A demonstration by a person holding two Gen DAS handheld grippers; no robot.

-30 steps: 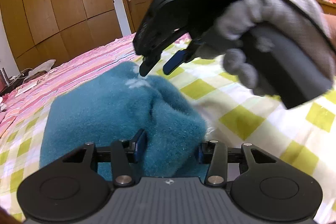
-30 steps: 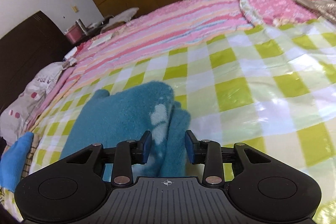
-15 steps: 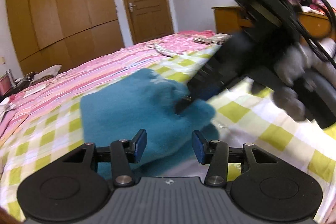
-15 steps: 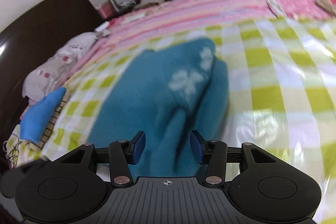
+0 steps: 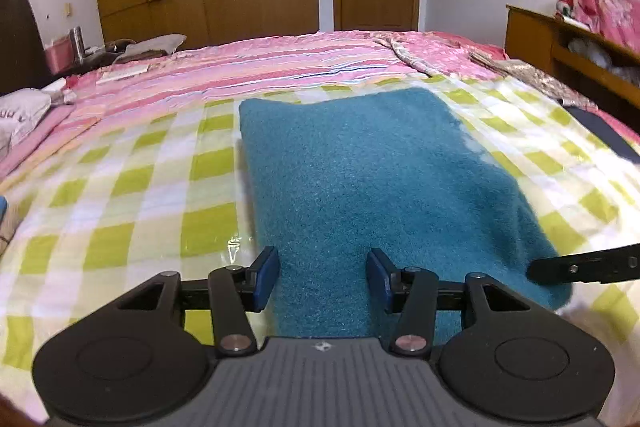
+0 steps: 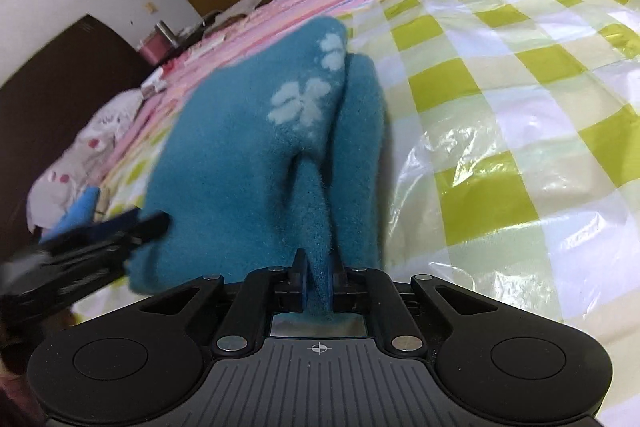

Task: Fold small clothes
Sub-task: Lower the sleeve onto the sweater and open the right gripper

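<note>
Left wrist view shows no brand or readable lettering; faint marks on a grey pillow (image 5: 22, 113) at the bed's left edge are too blurred to read. From here the fluffy teal garment (image 5: 384, 179) lies as a flat, roughly rectangular fold on the glossy yellow-green and white checked sheet (image 5: 132, 187), with a pink striped quilt (image 5: 260, 63) beyond it. The left tool (image 5: 323, 277) has its blue-padded fingers apart over the garment's near edge, gripping nothing. A black finger of the right tool (image 5: 584, 269) reaches the garment's near right corner.

Only the right wrist view shows pale paw-like prints on the fleece (image 6: 304, 99) and a raised ridge of pile. There the right tool (image 6: 318, 277) is clamped on that ridge, fingers nearly together. The sheet (image 6: 520, 147) looks like crinkled plastic film.
</note>
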